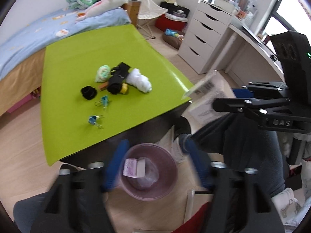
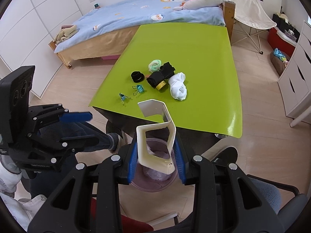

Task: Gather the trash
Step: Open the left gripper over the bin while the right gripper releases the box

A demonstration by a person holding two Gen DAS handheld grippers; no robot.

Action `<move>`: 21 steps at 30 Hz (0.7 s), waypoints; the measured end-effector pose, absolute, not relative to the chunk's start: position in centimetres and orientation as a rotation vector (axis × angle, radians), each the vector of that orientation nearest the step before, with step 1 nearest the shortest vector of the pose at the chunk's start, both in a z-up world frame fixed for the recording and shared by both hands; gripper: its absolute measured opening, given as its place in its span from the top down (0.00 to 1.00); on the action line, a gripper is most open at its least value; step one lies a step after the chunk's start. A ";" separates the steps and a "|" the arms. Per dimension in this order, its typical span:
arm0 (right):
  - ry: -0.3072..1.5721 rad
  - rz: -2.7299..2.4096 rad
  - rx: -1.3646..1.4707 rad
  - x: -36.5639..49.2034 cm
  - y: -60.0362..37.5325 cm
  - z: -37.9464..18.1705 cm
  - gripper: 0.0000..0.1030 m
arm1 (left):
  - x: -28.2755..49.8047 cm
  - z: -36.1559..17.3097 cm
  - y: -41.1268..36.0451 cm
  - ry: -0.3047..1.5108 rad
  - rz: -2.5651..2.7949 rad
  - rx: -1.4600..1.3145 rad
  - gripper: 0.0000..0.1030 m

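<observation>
My right gripper is shut on an empty white cardboard box with a cut-out window, held above the pink trash bin on the floor. In the left wrist view the box shows at the right, clamped in the right gripper. My left gripper is open and empty, its blue fingers either side of the bin, which holds a pink-and-white packet and clear plastic. The left gripper also shows in the right wrist view.
The green table holds rolled socks: white, black, mint. A black ring, two blue binder clips lie there. Bed behind, white drawers right, person's legs beside bin.
</observation>
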State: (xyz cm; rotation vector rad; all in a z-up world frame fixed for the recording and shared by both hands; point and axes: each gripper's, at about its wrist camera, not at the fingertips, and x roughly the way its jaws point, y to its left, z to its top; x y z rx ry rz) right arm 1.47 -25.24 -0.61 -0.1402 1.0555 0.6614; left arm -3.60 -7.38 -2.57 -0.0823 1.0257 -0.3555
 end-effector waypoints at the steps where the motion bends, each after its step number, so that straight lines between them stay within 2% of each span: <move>1: 1.057 0.664 -0.140 1.4 -25.2 -0.7 0.67 | -3.7 -2.4 -7.1 1.011 -0.345 -0.090 0.16; 3: 1.059 0.666 -0.141 1.3 -25.1 -0.8 0.67 | -3.7 -2.3 -6.8 1.006 -0.320 -0.088 0.15; 4: 1.061 0.668 -0.141 1.3 -25.1 -0.8 0.67 | -3.7 -2.3 -6.5 1.003 -0.308 -0.091 0.08; 5: 1.062 0.669 -0.143 1.3 -25.0 -0.9 0.67 | -3.8 -2.2 -6.2 0.991 -0.297 -0.097 0.08; 21: 1.062 0.751 -0.168 0.2 -23.1 -0.8 0.67 | -4.7 -0.9 -2.6 0.971 -0.205 -0.146 0.07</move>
